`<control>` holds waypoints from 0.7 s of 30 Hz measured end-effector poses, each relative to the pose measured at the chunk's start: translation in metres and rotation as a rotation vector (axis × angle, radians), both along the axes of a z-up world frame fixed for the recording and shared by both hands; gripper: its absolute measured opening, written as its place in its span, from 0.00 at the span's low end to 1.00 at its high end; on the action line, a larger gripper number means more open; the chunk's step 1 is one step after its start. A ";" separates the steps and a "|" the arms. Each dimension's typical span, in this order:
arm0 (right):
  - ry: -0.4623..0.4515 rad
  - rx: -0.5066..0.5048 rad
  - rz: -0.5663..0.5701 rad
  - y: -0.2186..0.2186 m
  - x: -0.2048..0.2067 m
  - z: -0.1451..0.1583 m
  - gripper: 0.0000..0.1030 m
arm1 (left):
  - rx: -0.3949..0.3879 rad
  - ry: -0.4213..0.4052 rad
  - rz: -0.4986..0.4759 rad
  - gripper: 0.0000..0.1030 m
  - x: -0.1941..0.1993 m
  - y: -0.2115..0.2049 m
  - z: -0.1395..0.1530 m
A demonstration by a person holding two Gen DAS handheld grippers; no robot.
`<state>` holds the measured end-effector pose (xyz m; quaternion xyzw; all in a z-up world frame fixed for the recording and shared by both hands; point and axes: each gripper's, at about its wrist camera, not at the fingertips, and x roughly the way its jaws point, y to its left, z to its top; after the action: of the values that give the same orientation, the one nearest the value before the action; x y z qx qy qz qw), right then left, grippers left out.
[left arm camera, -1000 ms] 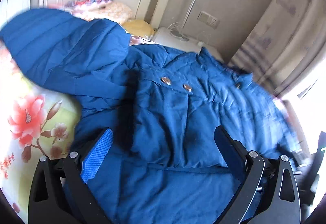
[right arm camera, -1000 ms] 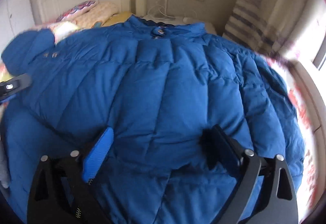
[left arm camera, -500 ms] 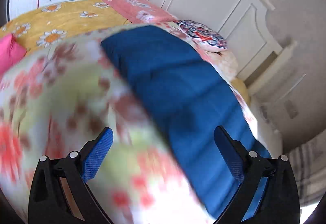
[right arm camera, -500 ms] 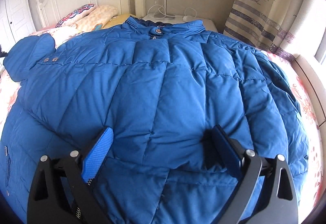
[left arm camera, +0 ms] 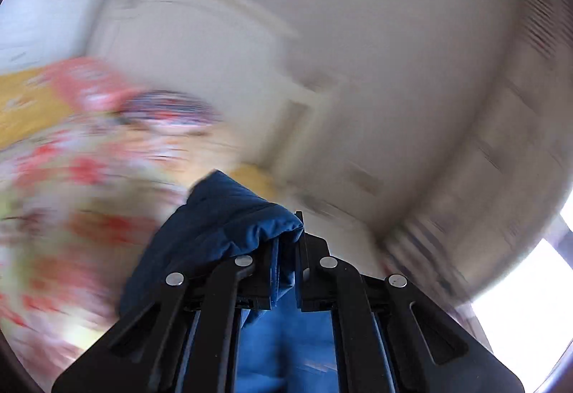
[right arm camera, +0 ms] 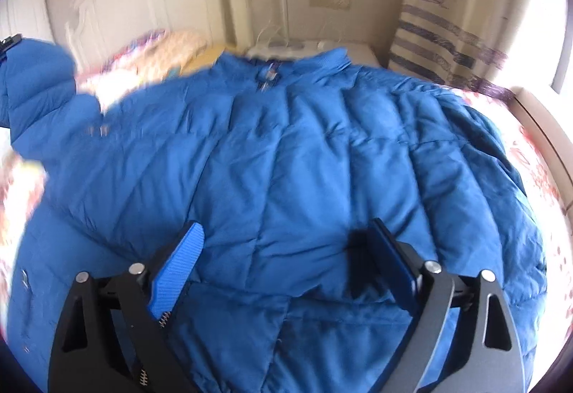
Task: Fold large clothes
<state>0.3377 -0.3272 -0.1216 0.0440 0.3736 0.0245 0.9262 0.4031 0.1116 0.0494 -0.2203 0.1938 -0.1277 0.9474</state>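
A fold of the blue quilted puffer jacket (left arm camera: 222, 224) is pinched in the left hand-held gripper (left arm camera: 286, 250), while the right hand-held gripper (right arm camera: 286, 250) is spread wide over the jacket body ahead of it.

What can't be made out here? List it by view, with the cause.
- Left wrist view: the bedding and headboard are smeared by motion blur.
- Left wrist view: the left gripper is shut on the jacket, and its own frame hides the fabric below.
- Right wrist view: the jacket's near hem is cut off behind the open right gripper.
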 end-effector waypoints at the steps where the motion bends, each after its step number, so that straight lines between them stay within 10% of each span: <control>1: -0.049 0.039 -0.040 -0.009 -0.006 0.005 0.84 | 0.024 -0.008 -0.075 0.03 -0.005 -0.032 0.001; 7: -0.274 0.310 -0.350 -0.085 -0.045 0.018 0.85 | 0.302 0.074 -0.356 0.04 -0.030 -0.202 -0.059; 11: -0.265 0.396 -0.414 -0.104 -0.046 0.010 0.85 | 0.539 0.233 -0.429 0.05 -0.029 -0.268 -0.134; 14: -0.269 0.367 -0.396 -0.100 -0.044 0.012 0.85 | 0.702 0.205 -0.430 0.06 -0.047 -0.290 -0.151; 21: -0.270 0.394 -0.397 -0.102 -0.046 0.009 0.85 | 0.437 0.055 -0.466 0.07 -0.087 -0.229 -0.063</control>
<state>0.2915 -0.4294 -0.1121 0.2913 0.2191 -0.0793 0.9278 0.3158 -0.1178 -0.0136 0.0353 0.2873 -0.2906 0.9120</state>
